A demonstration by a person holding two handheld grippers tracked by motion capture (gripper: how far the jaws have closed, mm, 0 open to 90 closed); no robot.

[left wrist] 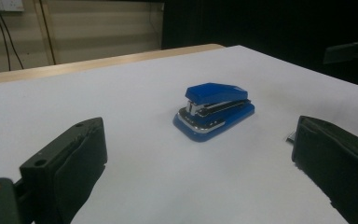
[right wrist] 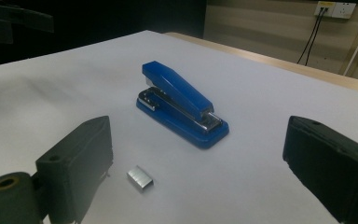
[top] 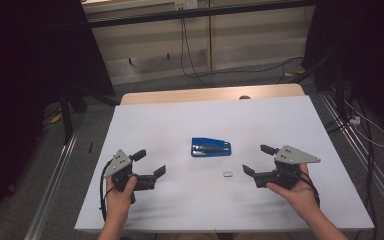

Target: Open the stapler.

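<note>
I see stapler (top: 210, 147) mid-table, lying flat, apart from both tools | staples (top: 227, 174) just beside it, toward my right gripper (top: 257, 160) | nothing between jaws and stapler | left gripper (top: 149, 163) jaws wide, empty | right jaws wide, empty | table (top: 300, 120) white | cables (top: 190, 55) on floor beyond

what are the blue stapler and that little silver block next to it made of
Blue stapler: seemingly glossy moulded plastic shell, with shiny chromed metal along the magazine, which glints. Little silver block: probably a bare-metal staple strip, grey with a dull sheen.
</note>
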